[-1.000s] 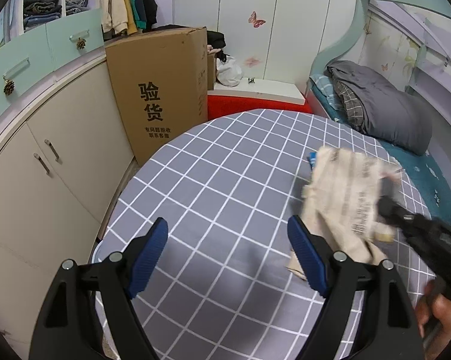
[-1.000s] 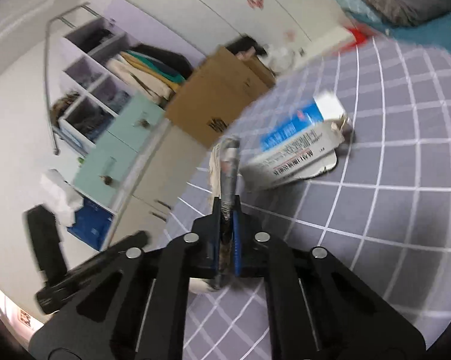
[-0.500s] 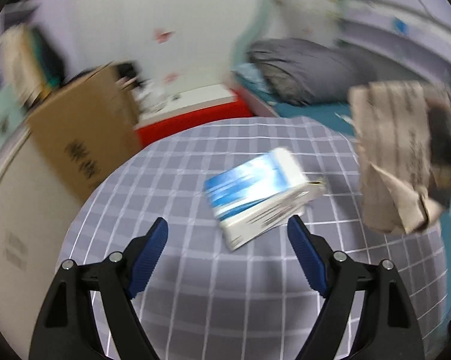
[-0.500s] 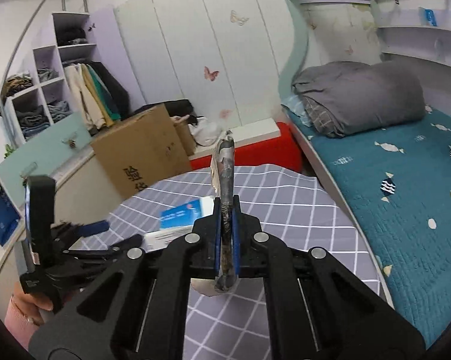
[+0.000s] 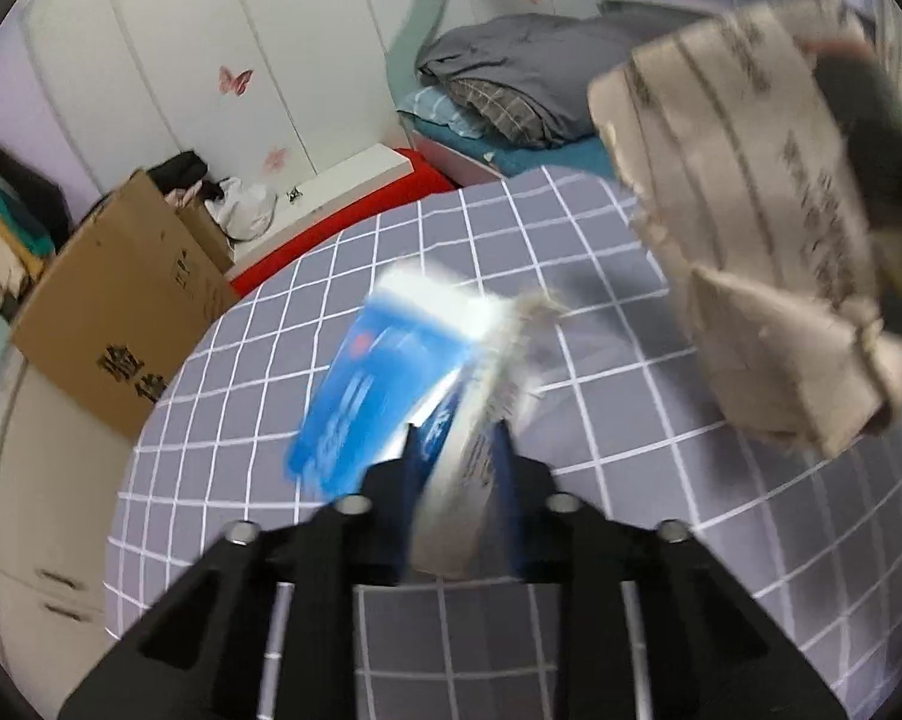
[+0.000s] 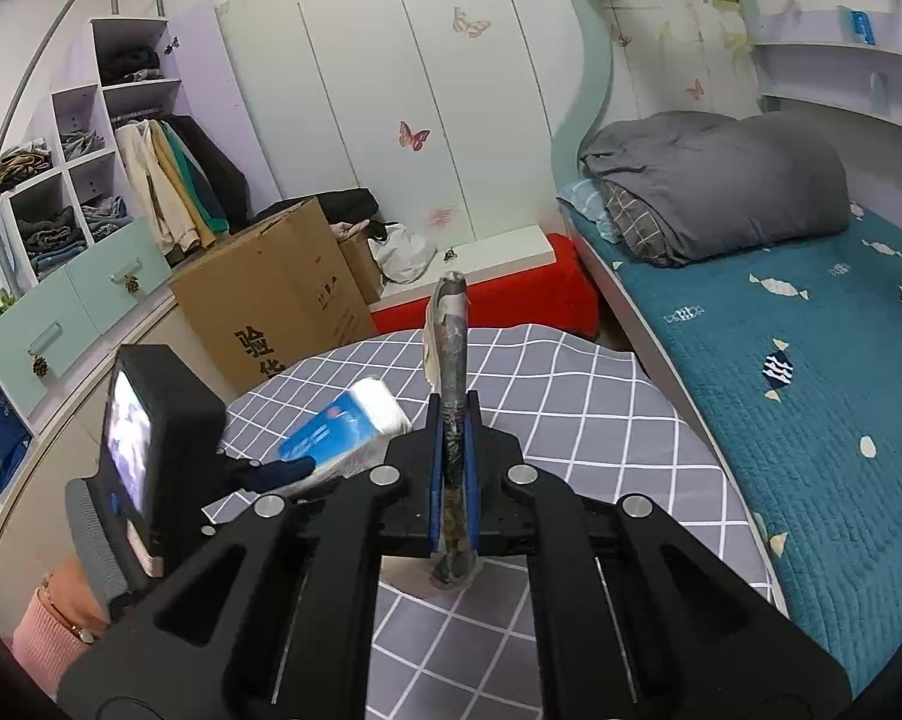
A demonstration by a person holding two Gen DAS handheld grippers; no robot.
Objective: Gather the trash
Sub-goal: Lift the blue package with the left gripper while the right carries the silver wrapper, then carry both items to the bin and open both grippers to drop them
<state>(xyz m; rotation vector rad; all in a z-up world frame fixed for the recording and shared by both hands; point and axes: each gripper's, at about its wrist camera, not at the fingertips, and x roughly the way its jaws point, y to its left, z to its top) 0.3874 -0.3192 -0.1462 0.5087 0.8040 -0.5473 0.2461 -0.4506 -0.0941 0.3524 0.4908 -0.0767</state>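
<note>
Closing my left gripper on the blue-and-white carton, I am watching its jaws come in from the wide stance they had half a second ago; they have just been narrowing, and the carton's torn end now sits between the blue pads. In the left wrist view the box is blurring and tilting up off the grey checked tablecloth, where a moment earlier it was lying flat ahead of the spread fingers. So I am judging that this second piece of trash is being picked up, though I cannot tell how firm the bite is through the blur.

My right gripper is staying clamped on the flattened beige paper bag, which is standing edge-on between its pads in the right wrist view and hanging in the air over the table's right side in the left one. It is sitting higher against the room than a second ago, when it was lying down near the cloth.

Both pieces of rubbish are now in my hands and nothing loose is showing on the visible part of the table. I am thinking the next job is carrying them to a bin; none is appearing in these views, and the cardboard box beside the table is only a guess.
</note>
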